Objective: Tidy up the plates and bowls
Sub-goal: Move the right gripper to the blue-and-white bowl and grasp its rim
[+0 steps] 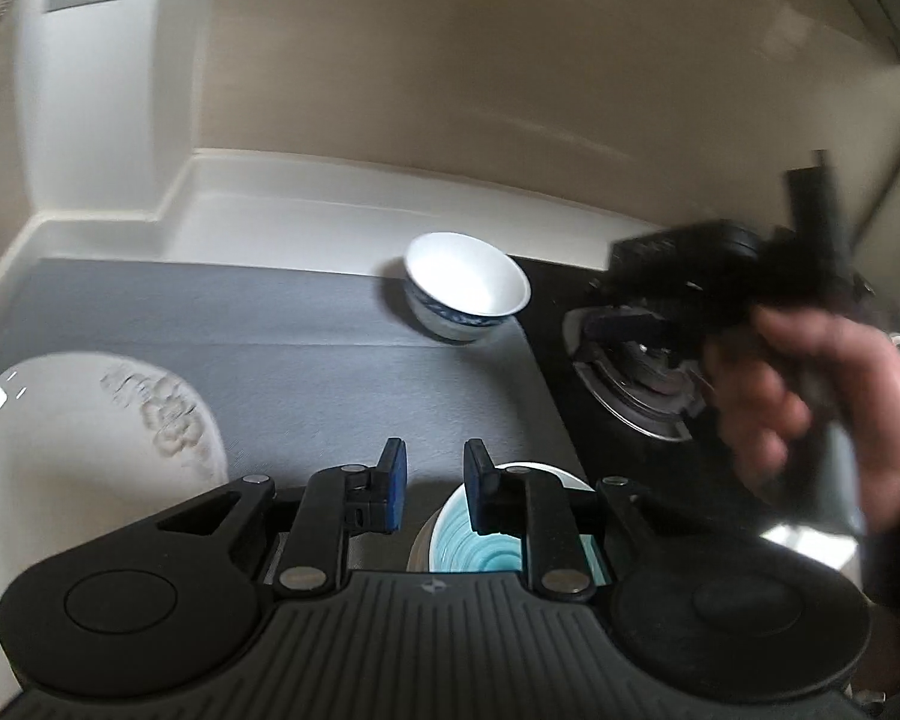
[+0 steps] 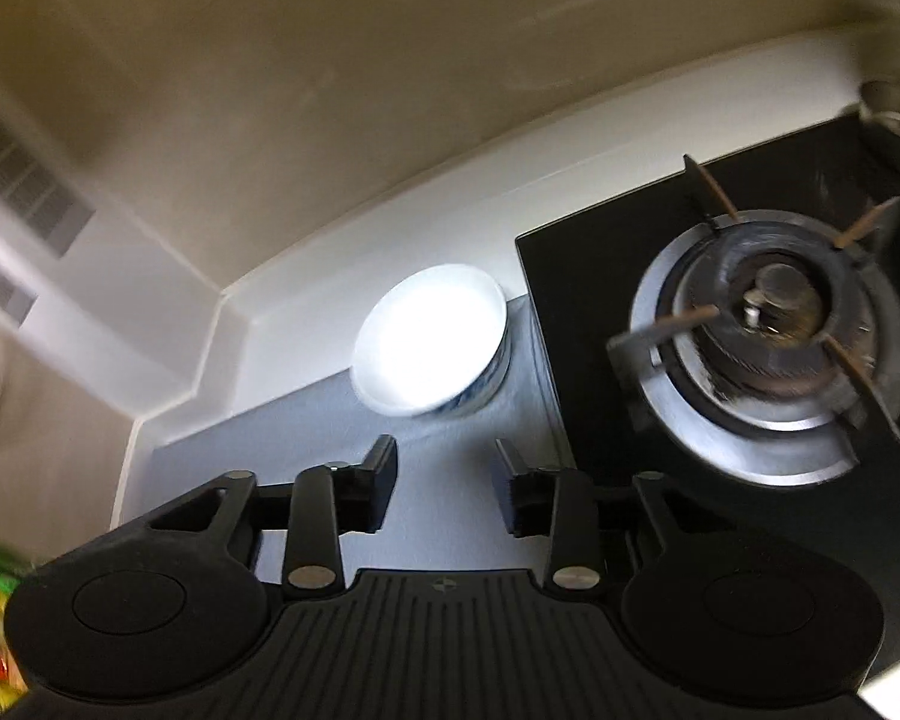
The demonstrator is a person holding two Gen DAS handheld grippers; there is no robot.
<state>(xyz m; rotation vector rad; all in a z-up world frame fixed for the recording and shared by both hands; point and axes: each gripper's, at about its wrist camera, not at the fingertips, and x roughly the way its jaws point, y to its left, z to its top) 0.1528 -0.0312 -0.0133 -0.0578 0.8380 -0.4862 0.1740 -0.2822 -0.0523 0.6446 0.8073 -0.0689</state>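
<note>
Bowl blue-patterned, no legible writing, both hand-held grippers parted

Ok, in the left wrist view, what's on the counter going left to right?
White plate → teal bowl and, farther back, blue-patterned bowl → burner → right hand.

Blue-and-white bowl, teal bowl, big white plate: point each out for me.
blue-and-white bowl (image 2: 429, 339), right wrist view, on its white inside.
teal bowl (image 1: 450, 546), left wrist view, on its ringed inside.
white plate (image 1: 78, 438), left wrist view, on its face.
</note>
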